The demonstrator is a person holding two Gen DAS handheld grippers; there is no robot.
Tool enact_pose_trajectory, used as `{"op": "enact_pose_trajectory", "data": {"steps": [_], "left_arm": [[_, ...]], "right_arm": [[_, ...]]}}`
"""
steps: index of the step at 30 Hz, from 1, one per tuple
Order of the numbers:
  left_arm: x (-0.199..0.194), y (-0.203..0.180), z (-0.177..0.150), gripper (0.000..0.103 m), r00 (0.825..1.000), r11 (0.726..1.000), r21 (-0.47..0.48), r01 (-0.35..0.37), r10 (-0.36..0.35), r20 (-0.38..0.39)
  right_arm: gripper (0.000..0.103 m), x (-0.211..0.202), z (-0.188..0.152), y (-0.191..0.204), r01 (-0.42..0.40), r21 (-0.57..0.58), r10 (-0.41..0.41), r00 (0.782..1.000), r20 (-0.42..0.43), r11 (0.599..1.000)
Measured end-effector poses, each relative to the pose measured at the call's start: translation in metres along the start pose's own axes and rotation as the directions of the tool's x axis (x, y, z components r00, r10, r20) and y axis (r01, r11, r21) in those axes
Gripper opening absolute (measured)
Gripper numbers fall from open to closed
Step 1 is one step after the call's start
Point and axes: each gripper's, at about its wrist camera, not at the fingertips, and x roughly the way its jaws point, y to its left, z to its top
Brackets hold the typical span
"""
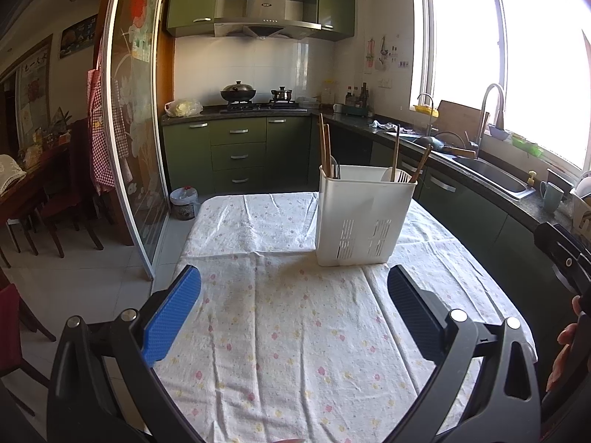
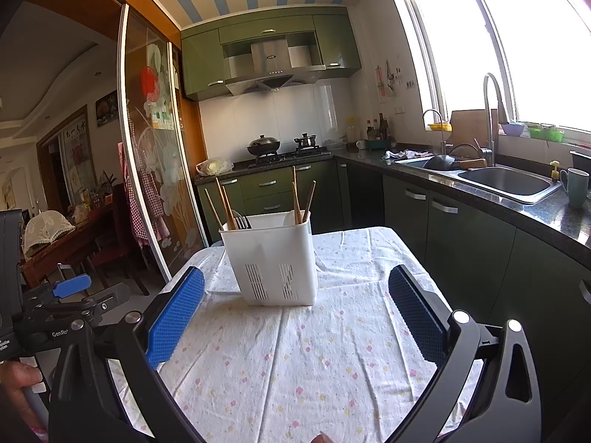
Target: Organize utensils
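Note:
A white plastic utensil holder (image 1: 364,217) stands upright on the flowered tablecloth (image 1: 295,332), ahead and slightly right of my left gripper (image 1: 293,277). Wooden chopsticks (image 1: 325,144), a fork and a white spoon stick up out of it. In the right wrist view the holder (image 2: 275,262) stands ahead and left of centre, with chopsticks (image 2: 297,199) in two compartments. My right gripper (image 2: 295,277) is open and empty above the cloth (image 2: 314,361). My left gripper is open and empty too. No loose utensils show on the table.
A green kitchen counter with sink (image 2: 506,181) and tall tap runs along the right. A stove with pots (image 1: 238,92) is at the back. A glass sliding door (image 1: 136,129) and dining chairs (image 1: 66,206) stand to the left. A mug (image 2: 576,186) sits by the sink.

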Motion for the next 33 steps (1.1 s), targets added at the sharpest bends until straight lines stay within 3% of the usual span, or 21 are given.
{"op": "enact_pose_trajectory", "data": {"steps": [12, 18, 22, 33], "left_arm": [[0.000, -0.001, 0.002, 0.096, 1.000, 1.000, 0.014, -0.018, 0.018, 0.000], [-0.003, 0.001, 0.002, 0.096, 0.997, 0.998, 0.026, -0.057, 0.056, 0.062], [0.004, 0.005, 0.002, 0.096, 0.999, 0.999, 0.022, -0.038, 0.037, 0.020], [0.017, 0.007, 0.001, 0.096, 0.997, 0.997, 0.031, -0.078, 0.078, -0.024]], "right_arm": [[0.099, 0.001, -0.005, 0.000, 0.001, -0.005, -0.001, 1.000, -0.010, 1.000], [0.099, 0.001, -0.007, 0.002, 0.002, -0.002, -0.002, 1.000, -0.014, 1.000], [0.099, 0.001, -0.008, 0.002, 0.000, 0.000, 0.000, 1.000, -0.020, 1.000], [0.098, 0.002, -0.008, 0.003, 0.004, 0.002, -0.004, 1.000, -0.028, 1.000]]}}
